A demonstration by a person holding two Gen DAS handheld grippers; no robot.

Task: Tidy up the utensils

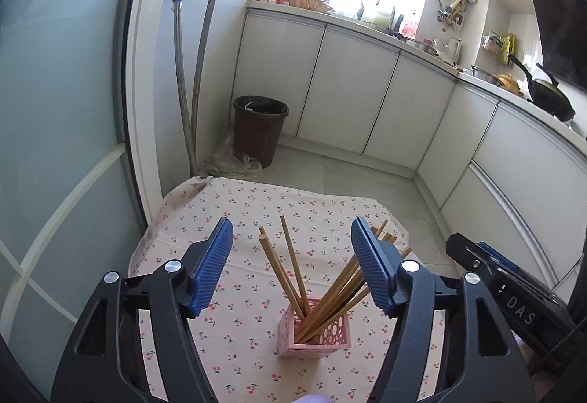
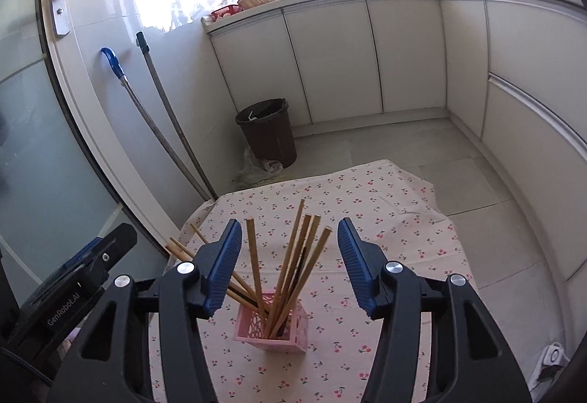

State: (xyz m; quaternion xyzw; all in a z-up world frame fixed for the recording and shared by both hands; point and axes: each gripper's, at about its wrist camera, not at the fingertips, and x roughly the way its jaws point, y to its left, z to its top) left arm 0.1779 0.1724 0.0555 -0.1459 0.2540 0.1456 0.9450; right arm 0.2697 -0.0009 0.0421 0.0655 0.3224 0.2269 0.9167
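**Both grippers spread wide over the chopstick holder**

Left wrist view: the left gripper (image 1: pixel 291 263) has its jaws spread wide and grips nothing. Below it, the pink holder (image 1: pixel 315 333) stands on the cherry-print cloth (image 1: pixel 205 219), wooden chopsticks (image 1: pixel 293 267) fanning out of it. The right gripper (image 1: pixel 491 256) shows at the edge.

Right wrist view: the right gripper (image 2: pixel 290 263) is equally released and empty, above the holder (image 2: pixel 271 326) and its chopsticks (image 2: pixel 290 263).

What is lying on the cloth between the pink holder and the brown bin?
Nothing: in the right wrist view, only bare cherry-print cloth and floor separate the pink holder from the brown bin.
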